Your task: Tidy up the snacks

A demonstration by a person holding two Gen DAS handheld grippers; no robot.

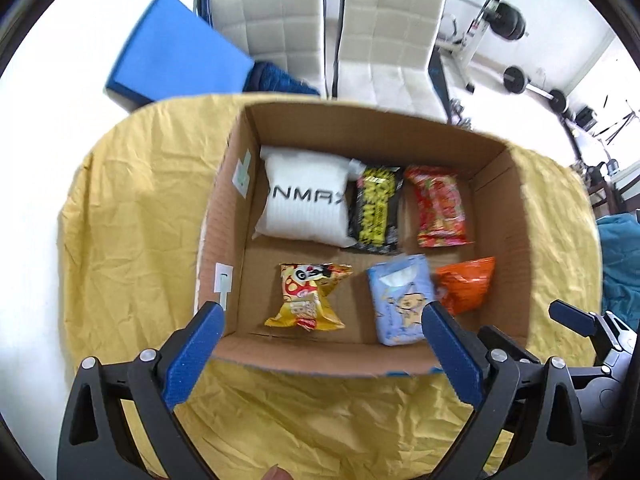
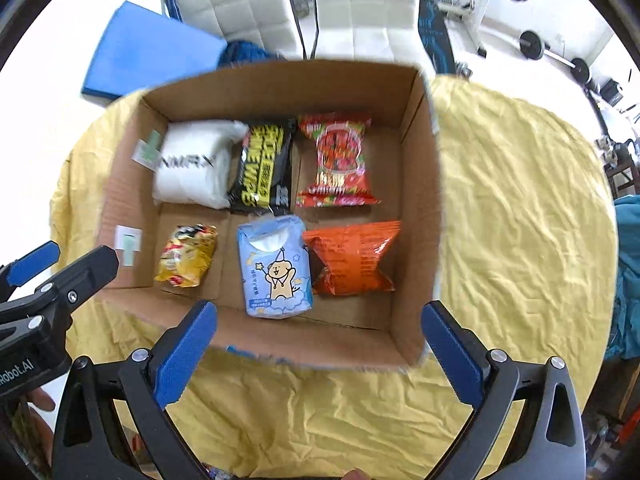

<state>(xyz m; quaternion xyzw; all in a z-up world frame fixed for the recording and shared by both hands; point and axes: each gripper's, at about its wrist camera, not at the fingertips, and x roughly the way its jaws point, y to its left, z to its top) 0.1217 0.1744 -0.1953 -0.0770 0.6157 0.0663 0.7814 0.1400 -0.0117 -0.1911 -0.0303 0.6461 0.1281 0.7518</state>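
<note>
An open cardboard box [image 1: 360, 120] [image 2: 280, 80] stands on a yellow cloth [image 1: 140, 200]. Its far row holds a white pack [image 1: 304, 200], a black-and-yellow pack [image 1: 376, 208] and a red snack bag [image 1: 438, 208]. Nearer lie a yellow snack bag [image 1: 308, 296], a light blue tissue pack [image 2: 274, 268] and an orange bag [image 2: 352, 258]. My left gripper [image 1: 320, 312] hangs open above the yellow bag, holding nothing. My right gripper [image 2: 319, 308] hangs open over the box's near wall, also empty. Each view shows the other gripper's fingers [image 1: 572, 318] [image 2: 84, 268] at its edge.
Two white padded chairs [image 1: 380, 40] stand beyond the table, with a blue mat [image 1: 172, 56] to their left. Weights and a bench [image 1: 516, 80] sit at the back right. Teal fabric [image 2: 628, 280] lies past the table's right edge. Bare yellow cloth [image 2: 520, 220] spreads right of the box.
</note>
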